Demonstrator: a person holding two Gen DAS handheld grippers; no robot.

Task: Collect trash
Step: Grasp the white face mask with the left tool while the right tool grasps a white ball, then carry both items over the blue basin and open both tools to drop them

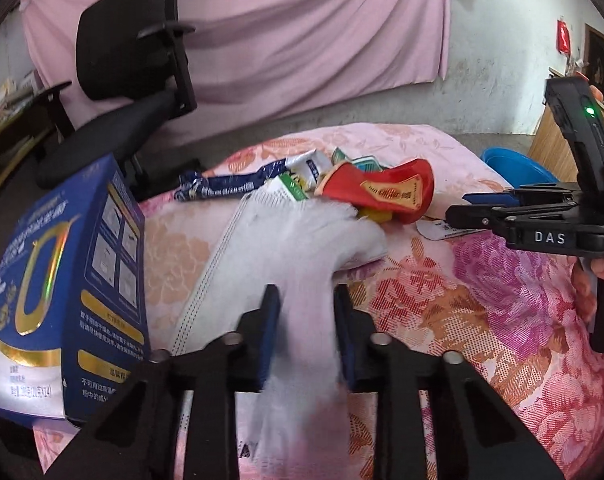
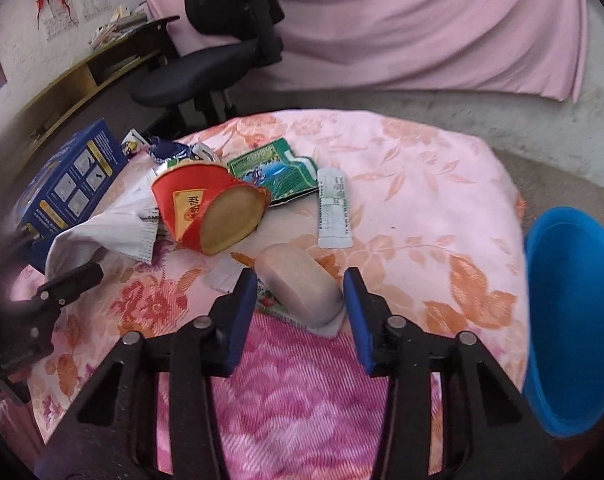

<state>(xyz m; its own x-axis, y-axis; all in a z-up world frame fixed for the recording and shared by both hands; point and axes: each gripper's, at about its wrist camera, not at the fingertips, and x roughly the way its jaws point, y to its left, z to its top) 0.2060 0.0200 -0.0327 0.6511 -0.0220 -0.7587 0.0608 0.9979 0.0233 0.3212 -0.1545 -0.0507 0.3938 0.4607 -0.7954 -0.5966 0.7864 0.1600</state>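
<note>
White glove (image 1: 302, 240) lies pinched between the left gripper (image 1: 307, 332) pads; the right gripper (image 2: 302, 312), half-open, straddles a pale plastic pack (image 2: 298, 284), not visibly pressing.

On the table (image 2: 442, 184), the crushed cup (image 2: 206, 208) lies among wrappers; the box (image 2: 66, 184) stands to its left, the basin (image 2: 574, 320) off the right edge, the chair (image 2: 222, 40) behind.

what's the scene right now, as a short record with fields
surface: floral cloth
left hand-held gripper: pads against a white glove
right hand-held gripper: straddling a beige soap-like block, gap on the right side
trash pile: red paper cup, green wrapper, white strip
bin: blue basin, right of the cloth
left edge: blue box
</note>
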